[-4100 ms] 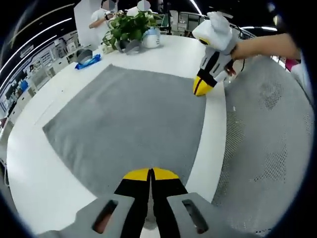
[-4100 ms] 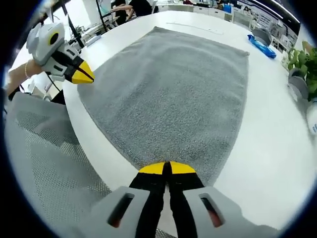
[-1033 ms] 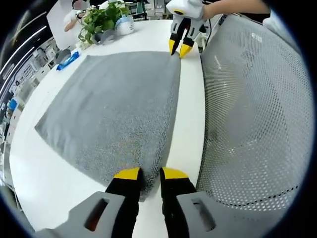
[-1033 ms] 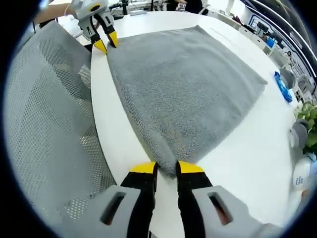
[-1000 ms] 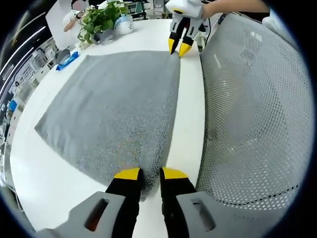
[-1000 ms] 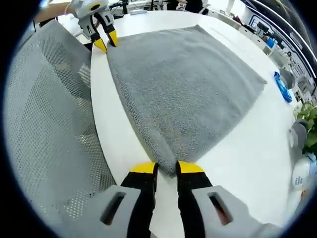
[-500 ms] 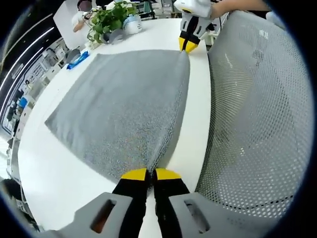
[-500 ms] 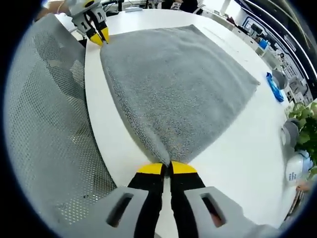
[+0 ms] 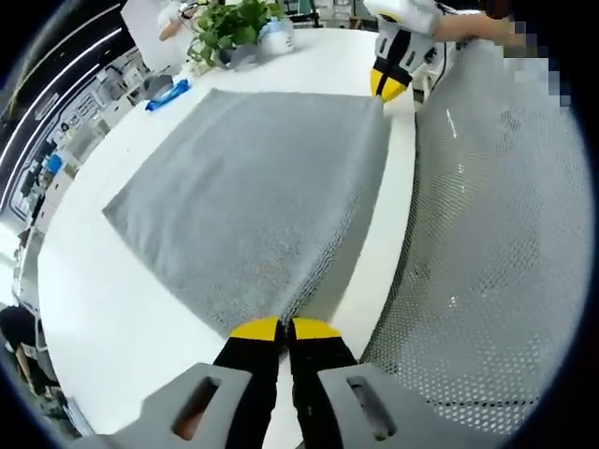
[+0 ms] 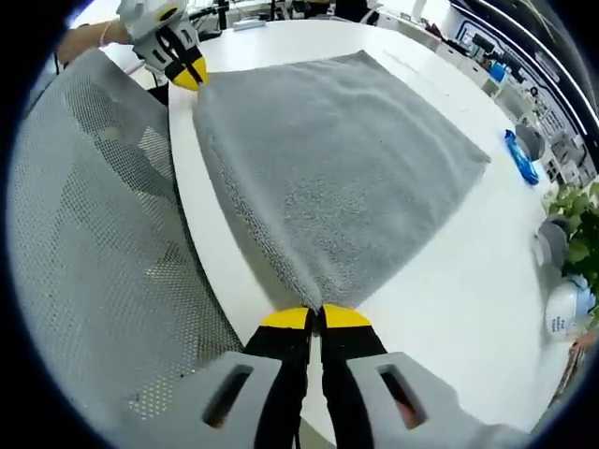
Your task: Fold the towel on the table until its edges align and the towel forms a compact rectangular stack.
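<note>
Towel: a grey towel (image 9: 253, 178) is spread flat on the white table (image 9: 112, 309), with its near edge along the table's rim beside a mesh chair back (image 9: 496, 243).
Left gripper: the left gripper (image 9: 284, 329) is closed, and a near corner of the towel is pinched between its yellow tips; the cloth is raised slightly there.
Right gripper: the right gripper (image 10: 314, 319) is likewise closed on the other near corner, seen also in the left gripper view (image 9: 388, 82).
Handling: the towel is judged soft, limp and light; sagging between the two held corners is to be expected, so both corners are best carried evenly.
Hold: the corners are judged the right places to grip.
Task state: no fold is yet made.
Surroundings: a potted plant (image 9: 234, 21) and a blue packet (image 9: 168, 94) are set near the far edge.
</note>
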{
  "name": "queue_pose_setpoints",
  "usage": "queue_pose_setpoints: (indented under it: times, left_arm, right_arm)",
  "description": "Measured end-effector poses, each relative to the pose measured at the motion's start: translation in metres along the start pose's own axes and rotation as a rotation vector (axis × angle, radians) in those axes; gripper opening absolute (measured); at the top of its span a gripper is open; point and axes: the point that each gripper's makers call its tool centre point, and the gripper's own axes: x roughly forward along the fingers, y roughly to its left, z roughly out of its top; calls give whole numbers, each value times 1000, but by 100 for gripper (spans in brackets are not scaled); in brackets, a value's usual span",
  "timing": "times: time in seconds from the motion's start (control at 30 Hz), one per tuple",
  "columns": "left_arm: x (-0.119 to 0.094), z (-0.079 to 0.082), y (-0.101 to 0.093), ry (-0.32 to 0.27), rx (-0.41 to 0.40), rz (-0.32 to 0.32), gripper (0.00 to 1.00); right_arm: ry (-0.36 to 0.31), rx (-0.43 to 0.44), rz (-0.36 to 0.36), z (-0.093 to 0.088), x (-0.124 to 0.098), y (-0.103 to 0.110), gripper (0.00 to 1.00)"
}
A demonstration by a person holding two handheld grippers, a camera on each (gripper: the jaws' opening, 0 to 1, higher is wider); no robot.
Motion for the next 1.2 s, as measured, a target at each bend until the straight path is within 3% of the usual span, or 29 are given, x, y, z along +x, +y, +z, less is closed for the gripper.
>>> queue_pose_setpoints:
  times: [0.3, 0.43, 0.67, 1.2]
  left_arm:
    - [-19, 14, 6, 1, -51, 11, 3]
    - [-25, 13, 8, -11, -34, 27, 3]
    - [-30, 14, 9, -18, -73, 25, 3]
    - [-59, 28, 8, -44, -81, 42, 3]
  right_arm:
    - [-9, -20, -10, 10, -17, 3, 0]
    - [-18, -36, -20, 13, -26, 5, 0]
    - [-34, -35, -34, 19, -34, 5, 0]
    - [-68, -18, -71, 29, -68, 7, 0]
